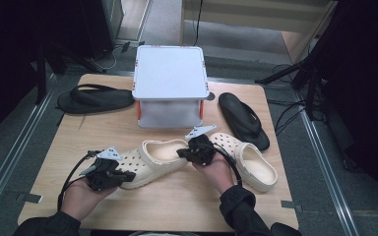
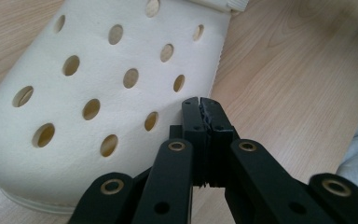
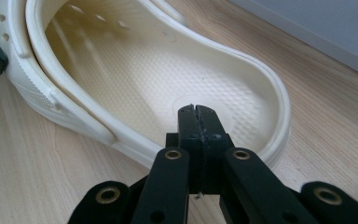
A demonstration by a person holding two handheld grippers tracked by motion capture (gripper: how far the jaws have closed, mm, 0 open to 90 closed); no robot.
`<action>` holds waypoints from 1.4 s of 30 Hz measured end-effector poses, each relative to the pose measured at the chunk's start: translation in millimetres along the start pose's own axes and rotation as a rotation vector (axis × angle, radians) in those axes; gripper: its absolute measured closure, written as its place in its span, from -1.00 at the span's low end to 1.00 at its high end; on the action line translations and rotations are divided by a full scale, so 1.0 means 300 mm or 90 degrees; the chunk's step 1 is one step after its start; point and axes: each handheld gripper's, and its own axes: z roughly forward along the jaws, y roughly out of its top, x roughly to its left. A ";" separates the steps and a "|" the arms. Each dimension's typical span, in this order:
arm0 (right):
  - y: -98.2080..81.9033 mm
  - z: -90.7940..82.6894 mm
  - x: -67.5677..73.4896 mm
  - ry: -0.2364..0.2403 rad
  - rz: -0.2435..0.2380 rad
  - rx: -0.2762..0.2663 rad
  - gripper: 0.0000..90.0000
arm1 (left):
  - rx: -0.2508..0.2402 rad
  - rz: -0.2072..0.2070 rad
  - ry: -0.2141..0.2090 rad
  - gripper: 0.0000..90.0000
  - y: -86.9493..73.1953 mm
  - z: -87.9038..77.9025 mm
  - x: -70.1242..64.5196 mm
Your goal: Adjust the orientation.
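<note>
The left gripper (image 2: 200,103) has its two black jaws pressed flat together with nothing between them, and its tip hangs at the side edge of the toe of a cream clog (image 2: 107,88), over the part pierced with round holes; whether the tip touches the clog cannot be told. Just beyond that tip, on the other side, lies bare wooden table (image 2: 298,79). The right gripper (image 3: 198,112) is likewise closed tight on nothing, its tip above the heel end of the same clog's open inside, over the dimpled footbed; contact with the footbed cannot be told. The clog's rim curves round the tip on both sides, and its folded strap runs along the edge farther off. In the high view the left gripper (image 1: 119,173) sits at the toe end of this clog (image 1: 152,160) and the right gripper (image 1: 187,151) at its heel end, each in one of the person's hands, so the clog lies between the two. Just beside the right gripper, on its outer side, a second cream clog (image 1: 253,164) lies on the table. Farther from the fingers, beyond both clogs, stands a white box (image 1: 170,81) with a closed lid. A black sandal (image 1: 246,120) lies beside the box, near the second clog, and another black sandal (image 1: 94,100) lies on the box's other side, well apart from the left gripper.
</note>
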 end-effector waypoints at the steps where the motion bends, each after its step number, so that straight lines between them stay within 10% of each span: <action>1: 0.000 0.001 0.000 0.000 0.000 0.000 1.00 | 0.000 0.000 0.000 1.00 0.000 0.000 0.000; 42: -0.028 0.044 0.156 0.043 -0.046 0.059 1.00 | -0.038 -0.041 0.057 1.00 0.068 0.024 0.114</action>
